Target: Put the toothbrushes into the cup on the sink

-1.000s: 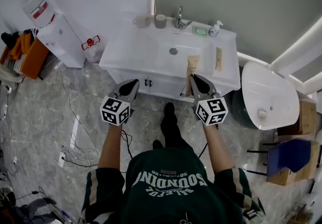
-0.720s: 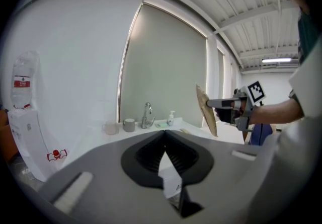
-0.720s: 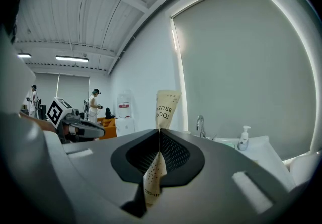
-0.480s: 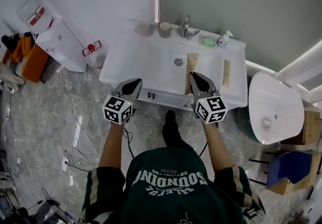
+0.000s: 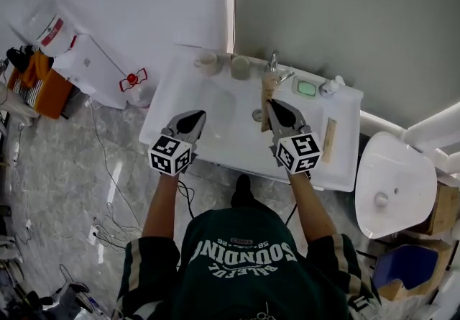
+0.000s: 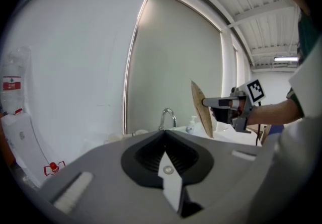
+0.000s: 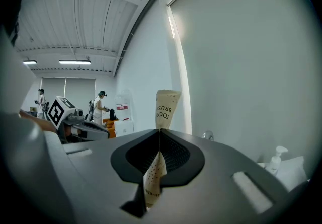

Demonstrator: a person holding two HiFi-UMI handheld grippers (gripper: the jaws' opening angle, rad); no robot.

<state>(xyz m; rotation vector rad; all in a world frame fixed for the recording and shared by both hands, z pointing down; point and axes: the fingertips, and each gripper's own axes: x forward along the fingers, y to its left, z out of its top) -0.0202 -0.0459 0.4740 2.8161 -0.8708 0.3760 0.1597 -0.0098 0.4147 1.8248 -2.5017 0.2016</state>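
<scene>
— Toothbrush packet (image 5: pixel 269 90): where does it sit in the head view?
— Clamped in the right gripper (image 5: pixel 277 111). The toothbrush packet sticks out past the tips over the sink (image 5: pixel 215 146), its far end close to the faucet (image 5: pixel 274 63). A second packet (image 5: pixel 330 140) lies flat on the sink's right side.
— And the cups?
— One cup (image 5: pixel 207 61) and a second cup (image 5: pixel 240 67) stand side by side on the back edge, left of the faucet. The left gripper (image 5: pixel 190 121) hovers over the sink's front left part, well apart from both.
— What does the left gripper view give?
— The left gripper (image 6: pixel 163 135) has its jaws pressed together with nothing between them. Beyond it, the right gripper (image 6: pixel 226 102) holds the packet (image 6: pixel 201 108) on edge, and the faucet (image 6: pixel 167 116) rises behind.
— The right gripper view?
— The right gripper (image 7: pixel 160 135) is closed tight on the packet (image 7: pixel 166 107): printed paper stands up past the tips and more of it hangs back behind the jaws. The left gripper (image 7: pixel 80 127) floats at the left, and a soap bottle (image 7: pixel 275 160) shows low at the right
</scene>
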